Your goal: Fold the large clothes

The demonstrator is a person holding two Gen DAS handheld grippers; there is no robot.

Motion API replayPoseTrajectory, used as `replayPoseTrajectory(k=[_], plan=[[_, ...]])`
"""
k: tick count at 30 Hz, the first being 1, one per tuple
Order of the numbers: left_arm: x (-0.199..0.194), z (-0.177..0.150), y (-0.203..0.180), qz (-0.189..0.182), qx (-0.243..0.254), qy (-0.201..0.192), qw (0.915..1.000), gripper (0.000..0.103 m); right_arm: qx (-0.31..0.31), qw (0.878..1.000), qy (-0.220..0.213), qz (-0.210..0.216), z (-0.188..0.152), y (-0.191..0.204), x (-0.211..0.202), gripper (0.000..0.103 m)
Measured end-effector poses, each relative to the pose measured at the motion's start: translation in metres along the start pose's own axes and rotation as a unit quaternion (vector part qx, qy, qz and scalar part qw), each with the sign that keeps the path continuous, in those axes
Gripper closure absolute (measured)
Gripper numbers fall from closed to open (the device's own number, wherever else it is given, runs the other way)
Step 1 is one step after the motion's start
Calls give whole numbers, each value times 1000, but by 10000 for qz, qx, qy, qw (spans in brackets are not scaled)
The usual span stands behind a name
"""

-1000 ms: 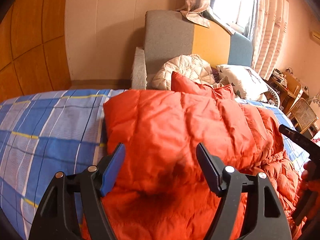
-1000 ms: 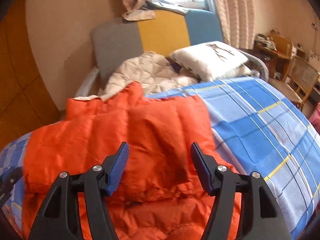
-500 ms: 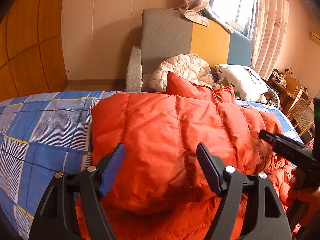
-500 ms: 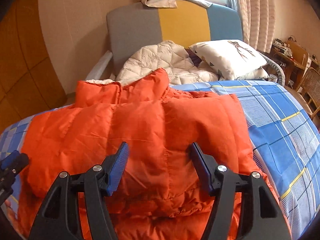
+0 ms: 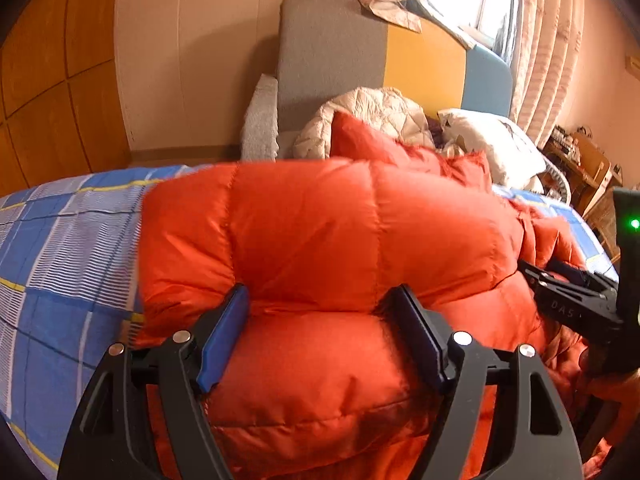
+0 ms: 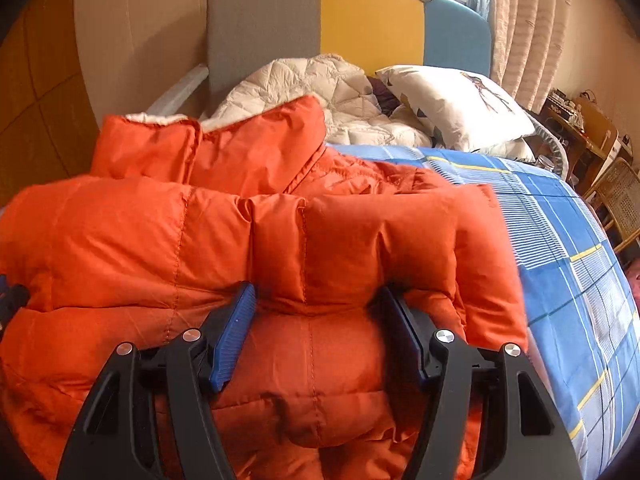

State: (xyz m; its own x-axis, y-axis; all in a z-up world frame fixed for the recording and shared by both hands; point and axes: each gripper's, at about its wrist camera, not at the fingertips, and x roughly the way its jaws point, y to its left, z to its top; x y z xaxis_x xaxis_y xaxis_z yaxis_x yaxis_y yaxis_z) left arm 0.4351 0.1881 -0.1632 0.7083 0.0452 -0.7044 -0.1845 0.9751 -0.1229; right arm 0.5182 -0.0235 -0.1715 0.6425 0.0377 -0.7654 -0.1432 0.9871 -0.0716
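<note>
**Orange jacket folded on the bed, both grippers at its near fold**

Orange puffer jacket [image 5: 328, 232] lies on the blue plaid bedspread [image 5: 60, 248], lower part doubled over, collar toward the headboard [image 6: 360, 32]. Left gripper [image 5: 320, 320]: fingers spread, padded fold bulging between them; a firm pinch cannot be confirmed. Right gripper [image 6: 316, 312]: the same, fingers spread astride the fold. White pillow [image 6: 452, 104] beyond.

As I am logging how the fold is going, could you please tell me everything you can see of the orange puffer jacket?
The orange puffer jacket is a bulky quilted garment of smooth, shiny fabric, stitched into puffed panels. It lies on the blue checked bedsheet, a thick flap doubled over its lower part. Its stand-up collar, lined in pale fleece, points toward the headboard. The left gripper and right gripper each straddle the fold's edge, jaws spread.
</note>
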Motion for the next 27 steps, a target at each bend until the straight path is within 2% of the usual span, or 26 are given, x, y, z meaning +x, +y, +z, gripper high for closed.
replayPoseTrajectory(k=[7, 10, 11, 12, 15, 20, 27], plan=[[17, -6, 7, -114, -222, 219, 9994, 28, 26, 10000, 69, 63, -1, -2, 7, 39], [7, -4, 12, -157, -314, 273, 9990, 28, 344, 9988, 116, 339, 2, -12, -8, 31], [-1, -4, 15, -172, -383, 264, 9988, 24, 397, 9984, 87, 399, 1, -12, -13, 24], [-10, -5, 17, -145, -440, 213, 9987, 19, 437, 9982, 33, 405, -1, -14, -23, 21], [-38, -12, 24, -96, -552, 73, 9984, 16, 438, 9979, -18, 484, -12, -17, -47, 21], [-87, -44, 43, -43, -499, -23, 9987, 16, 336, 9984, 58, 441, -41, -37, -85, 21], [-146, -99, 80, 46, -491, -59, 9988, 17, 281, 9994, 170, 72, -100, -109, -148, 20]])
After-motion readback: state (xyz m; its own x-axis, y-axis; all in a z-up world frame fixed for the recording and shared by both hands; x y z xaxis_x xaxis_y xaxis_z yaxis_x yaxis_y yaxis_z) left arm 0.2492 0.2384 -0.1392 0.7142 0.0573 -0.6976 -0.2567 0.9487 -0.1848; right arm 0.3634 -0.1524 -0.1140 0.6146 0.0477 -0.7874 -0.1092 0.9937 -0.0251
